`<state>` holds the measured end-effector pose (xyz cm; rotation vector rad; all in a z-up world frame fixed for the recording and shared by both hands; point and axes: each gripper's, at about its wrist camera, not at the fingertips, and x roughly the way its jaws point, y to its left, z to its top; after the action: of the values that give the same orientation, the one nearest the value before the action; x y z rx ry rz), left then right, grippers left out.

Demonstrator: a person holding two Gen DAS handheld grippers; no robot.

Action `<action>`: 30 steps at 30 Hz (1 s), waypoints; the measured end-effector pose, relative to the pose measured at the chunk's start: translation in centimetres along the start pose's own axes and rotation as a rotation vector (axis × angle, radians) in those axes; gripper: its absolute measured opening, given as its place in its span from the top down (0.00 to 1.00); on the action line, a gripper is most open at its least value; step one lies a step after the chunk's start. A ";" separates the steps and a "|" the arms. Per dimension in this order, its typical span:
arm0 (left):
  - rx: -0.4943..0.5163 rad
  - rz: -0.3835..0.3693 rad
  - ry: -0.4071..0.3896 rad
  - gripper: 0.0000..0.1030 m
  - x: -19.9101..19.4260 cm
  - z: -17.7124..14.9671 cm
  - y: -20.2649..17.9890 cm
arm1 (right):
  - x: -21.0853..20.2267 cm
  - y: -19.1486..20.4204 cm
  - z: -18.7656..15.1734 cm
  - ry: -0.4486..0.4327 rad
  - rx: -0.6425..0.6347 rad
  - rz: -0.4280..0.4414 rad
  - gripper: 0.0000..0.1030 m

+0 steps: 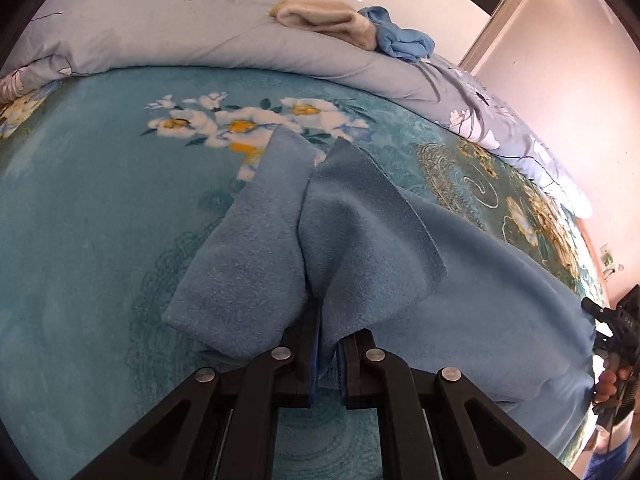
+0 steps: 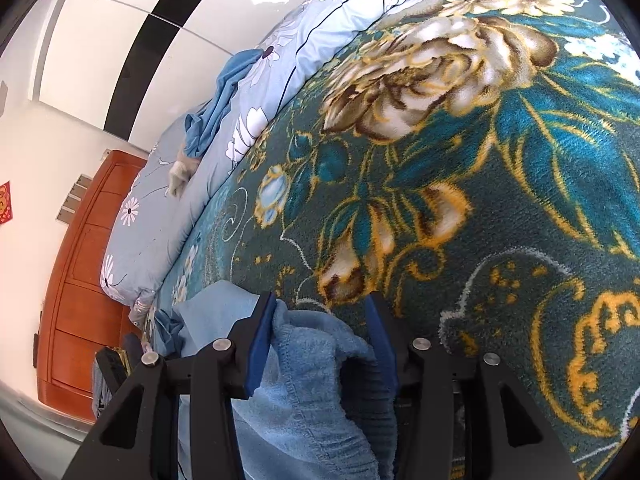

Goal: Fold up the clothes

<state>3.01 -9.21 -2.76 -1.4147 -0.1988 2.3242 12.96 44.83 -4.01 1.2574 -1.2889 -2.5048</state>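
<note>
We have the blue fleece garment (image 1: 360,248) lying on the teal floral blanket (image 1: 88,208), on the near side of the pale quilt (image 1: 160,32). Our left gripper (image 1: 326,360) has its fingers clamped on a bunched edge of it. Our right gripper (image 2: 320,344) has its fingers apart, with the stitched hem (image 2: 304,392) draped loosely between them. If we lift now, that hem could slide out and the fold would go crooked. The plush blanket might also drag on the fleece and wrinkle it.

Home bedroom: floral blanket (image 1: 100,200), quilt (image 1: 160,28), wooden headboard (image 2: 80,280).
</note>
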 end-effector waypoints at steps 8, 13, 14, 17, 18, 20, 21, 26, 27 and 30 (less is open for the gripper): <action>0.260 0.248 -0.089 0.47 -1.9 -0.1 -5.2 | 0.0 -0.2 -0.1 -0.009 0.008 0.019 0.54; 0.291 0.262 -0.120 0.80 -1.6 0.7 -5.9 | -0.1 -0.2 -0.1 -0.007 0.012 0.024 0.54; 0.267 0.260 -0.129 0.86 -1.8 1.0 -5.5 | 0.0 -0.1 -0.1 -0.008 0.011 0.022 0.54; 0.170 0.231 -0.187 0.93 -3.8 2.0 -3.0 | 0.0 0.0 -0.1 -0.007 0.009 0.015 0.54; 0.131 0.219 -0.208 0.93 -4.7 2.3 -1.9 | 0.0 0.0 -0.1 -0.007 0.010 0.014 0.54; 0.044 0.188 -0.250 0.93 -6.6 3.2 0.8 | 0.1 0.0 -0.1 -0.006 0.011 0.013 0.54; -0.002 0.170 -0.271 0.93 -7.5 3.6 2.3 | 0.1 -0.1 -0.1 -0.005 0.012 0.012 0.54; -0.269 0.091 -0.355 0.93 -10.4 4.3 12.0 | 0.2 0.1 -0.1 -0.004 0.012 -0.001 0.54; -0.324 0.076 -0.368 0.93 -10.8 4.3 14.1 | 0.2 0.1 -0.1 -0.004 0.012 -0.004 0.54; -0.496 0.028 -0.387 0.93 -10.6 3.8 19.8 | 0.4 0.3 -0.1 -0.002 0.008 -0.015 0.53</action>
<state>-1.39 -31.18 1.24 -1.1437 -0.9262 2.6704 12.68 44.43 -4.04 1.2705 -1.2959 -2.5145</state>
